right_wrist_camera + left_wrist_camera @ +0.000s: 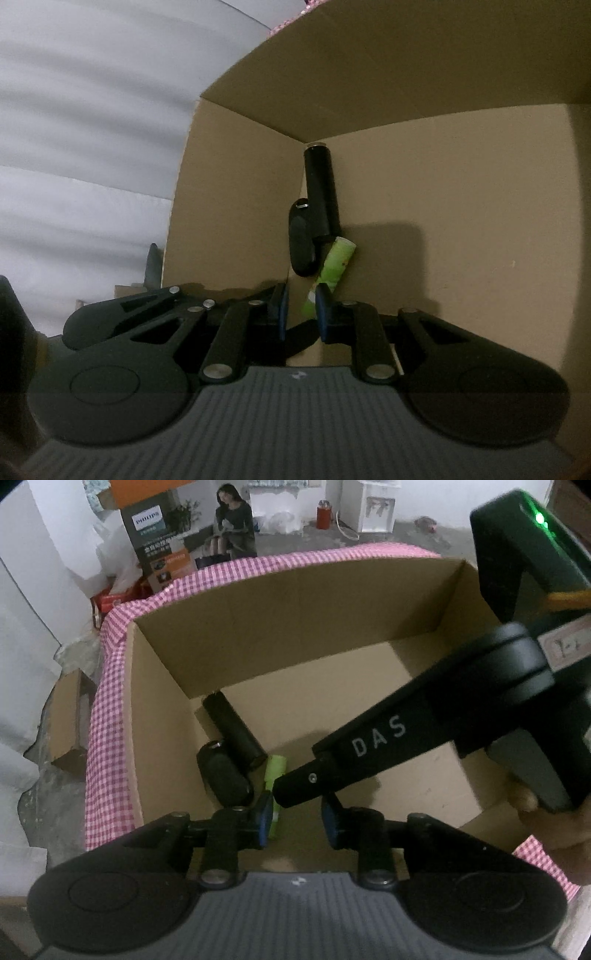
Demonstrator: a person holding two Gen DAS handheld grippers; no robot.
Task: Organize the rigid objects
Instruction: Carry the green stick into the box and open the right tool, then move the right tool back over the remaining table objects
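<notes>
An open cardboard box (295,620) stands on a pink checked cloth (107,716). In its near left corner lie a black cylinder (234,731), a black oval case (223,775) and a green tube (277,770). My left gripper (297,821) hangs over the box floor. Its blue pads stand apart with nothing between them, and the tube lies just beside the left pad. My right gripper (291,790) reaches in from the right, its tip over the tube. In the right wrist view my right gripper (303,314) has its pads close together and bare. Beyond it lie the green tube (334,262), cylinder (320,192) and case (301,247).
A hand (546,823) holds the right gripper at the box's right edge. Behind the box stand a printed Philips carton (162,542) and a red flask (324,515) on the floor. A small cardboard piece (66,720) lies left of the cloth.
</notes>
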